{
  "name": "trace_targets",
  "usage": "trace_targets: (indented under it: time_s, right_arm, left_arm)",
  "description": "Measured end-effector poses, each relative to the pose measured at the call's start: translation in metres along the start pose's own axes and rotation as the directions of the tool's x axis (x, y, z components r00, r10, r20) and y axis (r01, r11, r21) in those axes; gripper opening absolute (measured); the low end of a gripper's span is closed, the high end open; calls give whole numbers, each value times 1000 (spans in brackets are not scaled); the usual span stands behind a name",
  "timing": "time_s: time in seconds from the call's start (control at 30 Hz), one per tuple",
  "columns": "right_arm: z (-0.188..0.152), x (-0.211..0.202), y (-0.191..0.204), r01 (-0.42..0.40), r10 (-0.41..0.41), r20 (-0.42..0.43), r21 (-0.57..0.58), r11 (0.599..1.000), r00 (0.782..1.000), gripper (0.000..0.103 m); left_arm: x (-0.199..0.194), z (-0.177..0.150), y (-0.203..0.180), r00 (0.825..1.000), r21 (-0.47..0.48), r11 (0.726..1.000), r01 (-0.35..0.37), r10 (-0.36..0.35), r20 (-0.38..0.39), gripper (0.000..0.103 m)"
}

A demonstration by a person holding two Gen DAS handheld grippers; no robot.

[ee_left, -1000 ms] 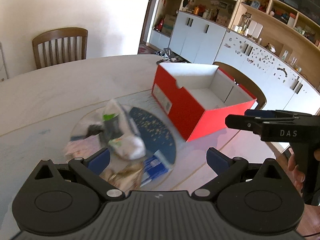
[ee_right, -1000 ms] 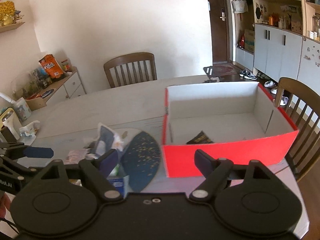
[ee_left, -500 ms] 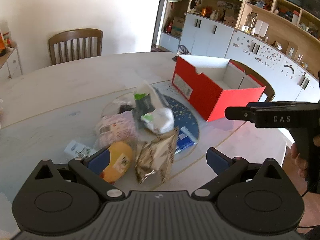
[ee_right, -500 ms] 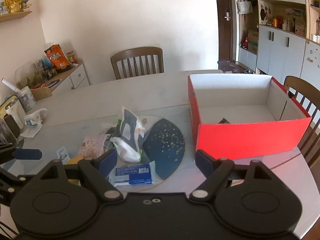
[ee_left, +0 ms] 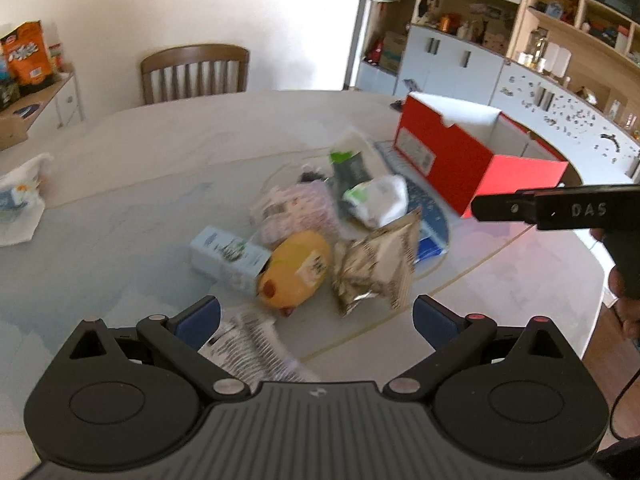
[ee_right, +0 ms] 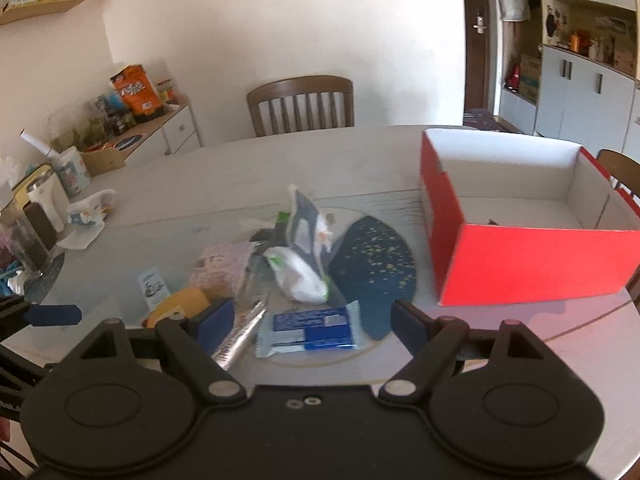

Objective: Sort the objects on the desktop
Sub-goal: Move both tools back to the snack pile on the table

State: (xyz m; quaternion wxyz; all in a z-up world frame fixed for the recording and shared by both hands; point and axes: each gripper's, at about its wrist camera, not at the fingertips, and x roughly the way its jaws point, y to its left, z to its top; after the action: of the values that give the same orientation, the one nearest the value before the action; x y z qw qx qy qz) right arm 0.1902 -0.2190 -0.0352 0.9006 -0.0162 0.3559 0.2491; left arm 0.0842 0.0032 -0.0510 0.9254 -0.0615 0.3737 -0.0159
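A pile of small packets lies on the round table: a yellow packet (ee_left: 296, 270), a silver foil packet (ee_left: 376, 266), a white-and-green pouch (ee_left: 376, 200), a pink packet (ee_left: 298, 210), a small white carton (ee_left: 228, 256) and a blue-and-white packet (ee_right: 308, 328). A red shoebox (ee_right: 532, 266), open on top, stands to the right with a dark item inside. My left gripper (ee_left: 316, 320) is open and empty, hovering just in front of the pile. My right gripper (ee_right: 312, 318) is open and empty above the blue-and-white packet.
A dark blue speckled mat (ee_right: 374, 272) lies under the pile. A white tissue bag (ee_left: 20, 204) sits at the table's left. A wooden chair (ee_right: 300, 104) stands behind the table. A sideboard with snacks (ee_right: 136, 92) is at the left; cabinets (ee_left: 452, 60) at the right.
Both grippers have drawn back and leftward from the red box, so more of the pile and the table's left side shows. Both stay open and empty.
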Motion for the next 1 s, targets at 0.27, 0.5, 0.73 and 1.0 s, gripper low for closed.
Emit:
trace_targets:
  time_s: [0.27,0.5,0.73,1.0]
  right_arm:
    - [-6,13,27,1,-2,-12,-28,1000,1000,85]
    - [-11,27,40,20,-20,-9,-14,1000,1000,85]
    - [-12,43,55,21,-21,-24,-5,1000,999,85]
    - [-16,64,61,26,-23,-88,33,999,996,83]
  left_arm:
    - [16,-13,19,997,-67,996,-66,63,-46,103]
    - [28,-15,28,994,-116,990,-83,75,-76,103]
    - [41,-16,33,989,-161,981,-106,87,-121,103]
    - [49,-19,41,985,-211,969,-129,100,-143,102]
